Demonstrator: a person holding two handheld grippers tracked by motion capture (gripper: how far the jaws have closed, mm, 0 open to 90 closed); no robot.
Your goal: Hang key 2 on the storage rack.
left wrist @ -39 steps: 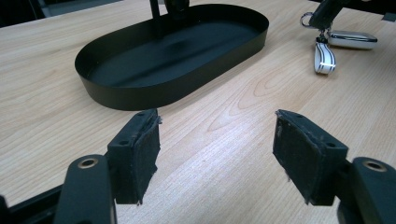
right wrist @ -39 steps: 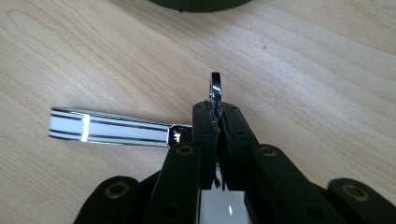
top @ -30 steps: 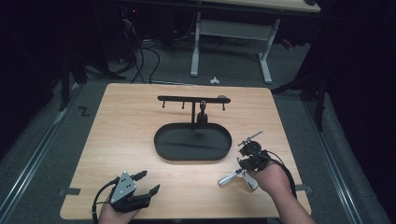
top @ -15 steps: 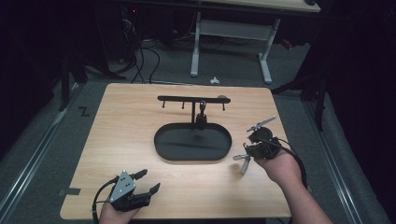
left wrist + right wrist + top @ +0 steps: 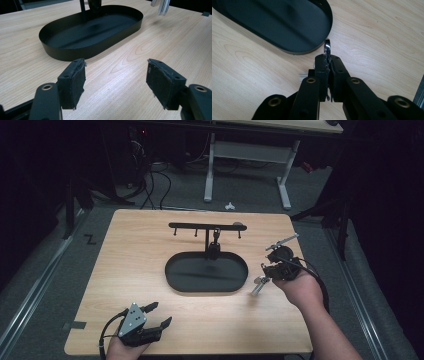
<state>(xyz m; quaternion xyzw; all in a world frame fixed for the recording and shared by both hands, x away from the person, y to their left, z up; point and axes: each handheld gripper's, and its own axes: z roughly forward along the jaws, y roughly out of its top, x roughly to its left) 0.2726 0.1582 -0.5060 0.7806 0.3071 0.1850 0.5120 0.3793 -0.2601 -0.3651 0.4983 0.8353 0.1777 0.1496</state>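
A black oval tray (image 5: 200, 276) sits mid-table with a post and a hooked crossbar (image 5: 195, 226) rising from its far side. My right gripper (image 5: 265, 271) hovers just off the tray's right end, shut on a metal ring (image 5: 327, 46). Silver pieces (image 5: 259, 285) dangle below it, clear of the table. The same silver pieces (image 5: 162, 6) hang beyond the tray (image 5: 90, 47) in the left gripper view. Near the front edge on the left, my left gripper (image 5: 160, 313) rests low and open, with bare wood between its pads (image 5: 76, 82).
A small dark item (image 5: 216, 238) hangs from the crossbar beside the post. The wooden tabletop (image 5: 135, 255) is bare around the tray. Beyond the far edge are floor cables (image 5: 150, 185) and white desk legs (image 5: 285, 185).
My right gripper has lifted the silver pieces off the table and carried them away from the person, toward the tray's right end. The left gripper has stayed put.
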